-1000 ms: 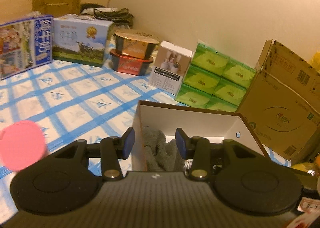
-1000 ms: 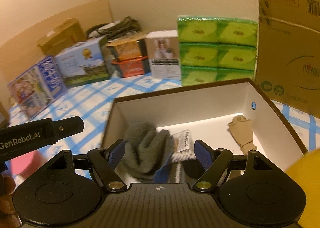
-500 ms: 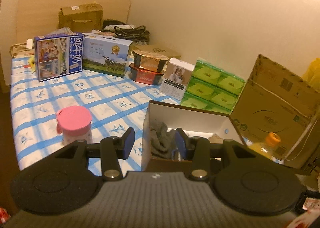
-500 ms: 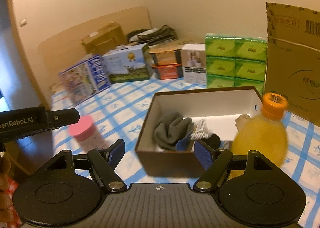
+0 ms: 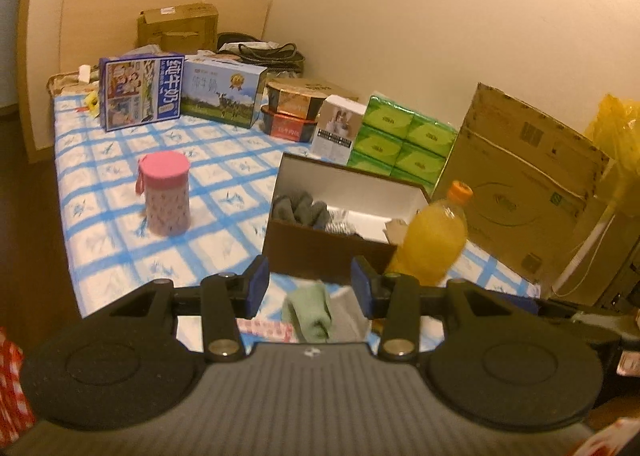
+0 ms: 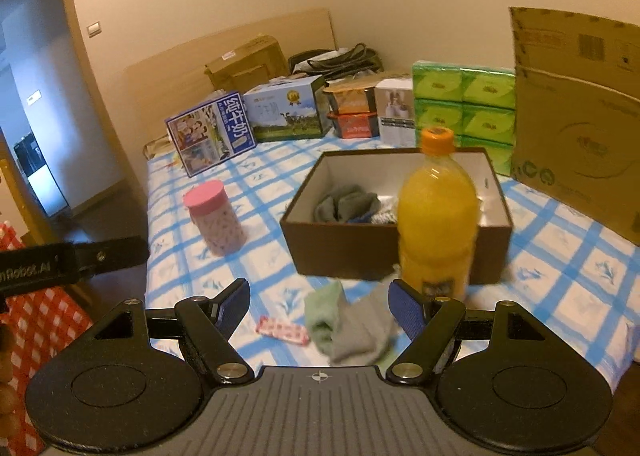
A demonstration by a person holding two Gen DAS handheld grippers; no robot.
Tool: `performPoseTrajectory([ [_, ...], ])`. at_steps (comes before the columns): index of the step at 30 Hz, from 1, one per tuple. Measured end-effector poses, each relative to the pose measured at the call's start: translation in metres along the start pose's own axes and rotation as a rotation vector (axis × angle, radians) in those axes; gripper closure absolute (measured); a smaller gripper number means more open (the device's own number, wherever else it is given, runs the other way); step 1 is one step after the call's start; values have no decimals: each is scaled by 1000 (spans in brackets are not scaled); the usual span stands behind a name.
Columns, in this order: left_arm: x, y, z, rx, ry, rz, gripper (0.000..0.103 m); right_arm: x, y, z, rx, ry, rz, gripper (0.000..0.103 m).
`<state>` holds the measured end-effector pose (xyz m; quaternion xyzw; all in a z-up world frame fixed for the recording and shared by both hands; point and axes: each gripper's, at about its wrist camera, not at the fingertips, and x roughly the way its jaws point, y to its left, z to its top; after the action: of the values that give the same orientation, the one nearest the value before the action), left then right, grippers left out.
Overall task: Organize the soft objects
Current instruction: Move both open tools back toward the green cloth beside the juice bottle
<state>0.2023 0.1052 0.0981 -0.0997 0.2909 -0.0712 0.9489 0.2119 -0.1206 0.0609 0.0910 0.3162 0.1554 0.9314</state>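
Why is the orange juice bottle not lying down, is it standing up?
Standing up. The juice bottle stands upright on the checked cloth, orange cap on top, in front of the brown box.

Both views have a warm, yellow-orange cast and the room is rather dim. The light seems to come from above, since the pale wall point(image 5: 400, 16) is the brightest part and fades to brown toward the corners. In the right wrist view a cooler blue light comes through the doorway point(image 6: 36, 96) on the left. Shadows are soft; the orange bottle point(image 6: 438, 212) glows as if light passes through it. The fisheye lens bends straight lines strongly near the edges, and the corners are black. The socks point(image 6: 344, 320) near the fingers look smeared and soft, and fine print on the far boxes point(image 5: 140, 92) is not sharp.
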Motion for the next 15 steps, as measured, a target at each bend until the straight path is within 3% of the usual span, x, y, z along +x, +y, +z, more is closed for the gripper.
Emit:
performPoseTrajectory([
  [15, -59, -54, -75, 19, -2, 98, 57, -61, -43, -57, 36, 22, 47, 27],
])
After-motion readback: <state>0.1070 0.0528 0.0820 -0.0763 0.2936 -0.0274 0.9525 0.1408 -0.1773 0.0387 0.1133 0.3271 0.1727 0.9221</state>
